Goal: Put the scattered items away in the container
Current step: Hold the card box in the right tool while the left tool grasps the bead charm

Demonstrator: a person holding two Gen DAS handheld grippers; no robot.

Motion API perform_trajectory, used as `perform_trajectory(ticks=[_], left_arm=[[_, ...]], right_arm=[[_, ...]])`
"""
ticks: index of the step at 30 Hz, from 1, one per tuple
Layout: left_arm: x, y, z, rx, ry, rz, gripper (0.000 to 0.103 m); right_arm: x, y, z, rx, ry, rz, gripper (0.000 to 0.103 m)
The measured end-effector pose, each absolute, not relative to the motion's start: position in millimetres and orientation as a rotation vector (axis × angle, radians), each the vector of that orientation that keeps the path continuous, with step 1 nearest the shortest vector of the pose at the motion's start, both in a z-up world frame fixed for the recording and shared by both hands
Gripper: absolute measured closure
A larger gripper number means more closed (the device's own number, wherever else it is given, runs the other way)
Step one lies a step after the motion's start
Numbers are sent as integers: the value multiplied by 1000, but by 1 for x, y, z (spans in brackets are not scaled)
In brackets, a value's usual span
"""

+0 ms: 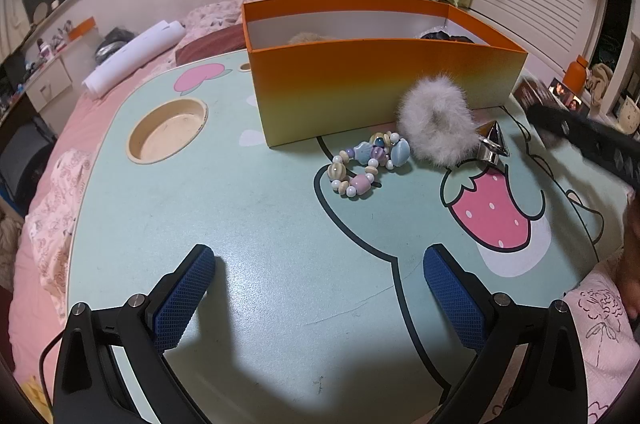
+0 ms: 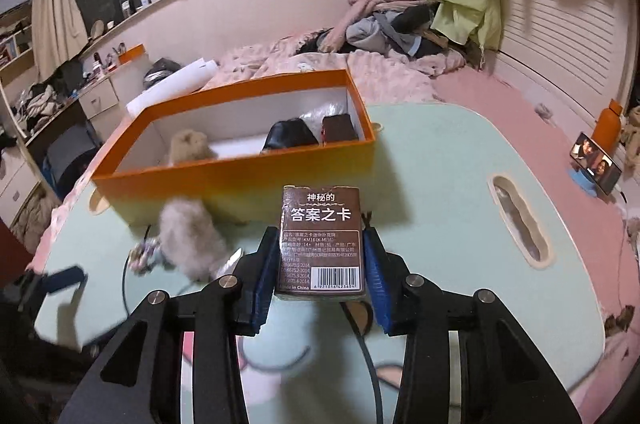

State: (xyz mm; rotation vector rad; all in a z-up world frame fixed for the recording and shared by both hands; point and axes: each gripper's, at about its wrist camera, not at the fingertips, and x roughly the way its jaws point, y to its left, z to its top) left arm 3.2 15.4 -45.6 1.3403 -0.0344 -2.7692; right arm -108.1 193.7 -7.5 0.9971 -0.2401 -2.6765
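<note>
The surface (image 1: 248, 224) is a pale green lap table printed with a strawberry cartoon, set on a bed with pink bedding (image 2: 500, 95). Toward its far side stands the open orange box (image 1: 384, 95) – white inside, already holding a fluffy beige ball (image 2: 188, 145), a black pouch (image 2: 290, 135) and a dark brown case (image 2: 340, 129).

Just in front of the box wall lies a fluffy grey-white hair tie (image 1: 438, 121), leaning against the box; touching it on one side is a pastel bead bracelet (image 1: 370, 163), and on the other a shiny silver clip (image 1: 494, 143).

The left tongs (image 1: 320, 288) hover low over bare surface, blue pads spread wide with nothing between them, well short of the bracelet.

The right tongs (image 2: 320, 264) pinch a small brown card box (image 2: 322, 240) with white Chinese lettering and a barcode – upright between the blue pads, near the orange box's front wall and not yet inside it.
</note>
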Motion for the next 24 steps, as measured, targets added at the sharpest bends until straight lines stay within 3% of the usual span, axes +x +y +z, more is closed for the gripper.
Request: perform_trajectory(ticks=[24], left_arm=[[2,11,-44,1332,-8,-2781,0]], right_arm=[[-94,195,-31,1144,-210,-2610,61]])
